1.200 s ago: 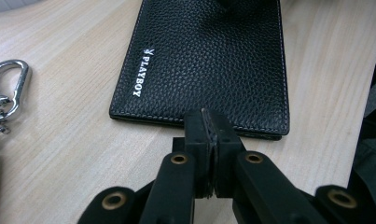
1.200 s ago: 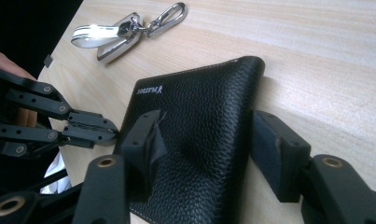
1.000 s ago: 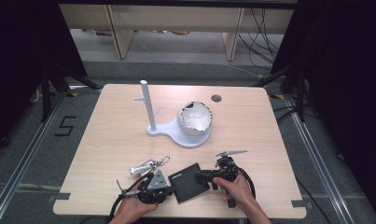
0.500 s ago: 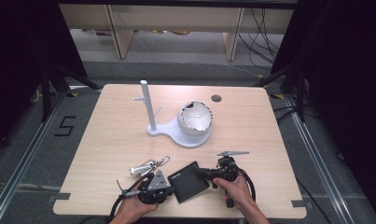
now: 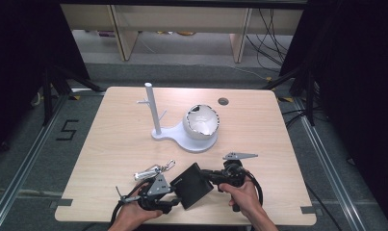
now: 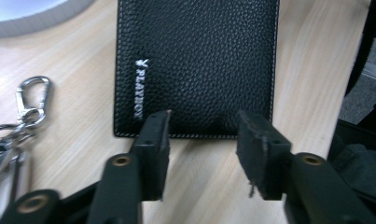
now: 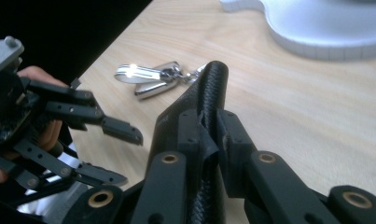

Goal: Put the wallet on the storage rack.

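Note:
A black leather wallet (image 5: 191, 185) sits near the table's front edge, one side raised off the wood. My right gripper (image 5: 212, 176) is shut on its right edge, and the right gripper view shows the jaws pinching the wallet (image 7: 211, 88) on edge. My left gripper (image 5: 171, 191) is open just left of the wallet. In the left gripper view its fingertips (image 6: 155, 135) stand apart at the near edge of the wallet (image 6: 195, 65), not closed on it. The right gripper view also shows the left gripper (image 7: 120, 154) open.
A bunch of keys with a carabiner (image 5: 153, 170) lies just left of the wallet. A white stand with a post (image 5: 152, 108) and a silvery bowl (image 5: 201, 122) on its base occupies mid-table. A round hole (image 5: 223, 101) lies in the tabletop behind.
The wallet has turned slightly and its right side has lifted in the right gripper. The left gripper has edged closer to the wallet's left edge.

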`<state>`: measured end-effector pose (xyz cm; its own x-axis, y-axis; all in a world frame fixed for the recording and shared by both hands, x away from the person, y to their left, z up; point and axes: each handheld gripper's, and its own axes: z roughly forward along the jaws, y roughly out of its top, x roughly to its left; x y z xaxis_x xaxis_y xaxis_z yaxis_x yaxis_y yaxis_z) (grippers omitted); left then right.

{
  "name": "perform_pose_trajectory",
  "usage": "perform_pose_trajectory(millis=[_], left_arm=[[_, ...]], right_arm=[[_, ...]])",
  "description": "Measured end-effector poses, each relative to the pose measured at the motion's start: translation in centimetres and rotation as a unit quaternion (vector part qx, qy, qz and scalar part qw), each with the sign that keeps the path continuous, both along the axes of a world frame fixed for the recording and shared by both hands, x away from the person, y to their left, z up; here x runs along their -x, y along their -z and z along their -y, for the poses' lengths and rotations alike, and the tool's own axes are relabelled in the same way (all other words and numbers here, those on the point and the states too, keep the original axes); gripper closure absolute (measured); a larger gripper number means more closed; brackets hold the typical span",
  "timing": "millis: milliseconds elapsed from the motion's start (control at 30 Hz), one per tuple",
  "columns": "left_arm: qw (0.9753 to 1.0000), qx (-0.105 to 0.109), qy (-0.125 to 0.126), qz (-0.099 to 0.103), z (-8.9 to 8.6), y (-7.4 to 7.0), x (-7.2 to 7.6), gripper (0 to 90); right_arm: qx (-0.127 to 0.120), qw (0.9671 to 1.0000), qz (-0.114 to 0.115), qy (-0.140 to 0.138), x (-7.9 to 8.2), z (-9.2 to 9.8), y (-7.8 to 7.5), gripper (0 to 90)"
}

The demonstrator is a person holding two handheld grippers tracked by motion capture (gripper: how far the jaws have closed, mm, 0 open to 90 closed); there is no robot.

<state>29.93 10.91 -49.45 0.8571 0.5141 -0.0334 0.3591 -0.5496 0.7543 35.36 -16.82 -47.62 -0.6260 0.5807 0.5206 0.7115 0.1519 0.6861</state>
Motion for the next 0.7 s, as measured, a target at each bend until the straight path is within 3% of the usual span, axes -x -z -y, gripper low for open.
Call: perform_pose_trajectory(millis=[33,133,167,267,300,467,500,533,633,700], left_arm=[[1.0,0.002,-0.005,0.0,-0.2,-0.1,0.2,49.8],[0.9999,0.007,-0.011,0.006,-1.0,-0.4,0.5,45.9],[0.9999,0.003,-0.013,0.009,-1.5,-0.6,0.5,45.1],[0.9993,0.024,-0.028,0.003,-2.3,-0.7,0.8,43.9],[0.9994,0.022,-0.027,0.001,-2.6,-0.8,0.8,43.8],[0.9984,0.036,-0.044,-0.005,-3.9,-0.6,0.9,43.8],[0.998,0.038,-0.049,-0.006,-4.1,-0.5,0.9,43.5],[0.9989,0.023,-0.04,-0.005,-4.4,-0.6,0.9,42.9],[0.9987,0.023,-0.044,-0.007,-4.7,-0.5,1.1,40.7],[0.9992,0.01,-0.038,-0.007,-4.9,-0.5,1.2,40.3]], right_arm=[[0.004,0.9997,0.024,-0.009,0.0,0.0,-0.3,82.1],[0.005,0.9992,0.035,-0.016,0.7,-0.2,-1.5,82.6],[0.01,0.9981,0.055,-0.024,0.7,-0.1,-1.9,82.7],[0.01,0.9969,0.073,-0.027,1.1,0.1,-3.3,83.0],[0.015,0.9959,0.085,-0.027,1.0,0.3,-3.8,83.1],[0.013,0.9958,0.09,-0.012,0.4,1.4,-5.7,83.1],[0.017,0.9939,0.107,-0.017,-0.1,1.7,-6.0,83.1],[0.021,0.9939,0.108,-0.012,-0.3,1.9,-6.6,83.1],[0.023,0.9946,0.101,0.0,-1.0,2.4,-7.7,83.1],[0.029,0.9941,0.104,0.002,-1.6,2.8,-8.2,83.1]])
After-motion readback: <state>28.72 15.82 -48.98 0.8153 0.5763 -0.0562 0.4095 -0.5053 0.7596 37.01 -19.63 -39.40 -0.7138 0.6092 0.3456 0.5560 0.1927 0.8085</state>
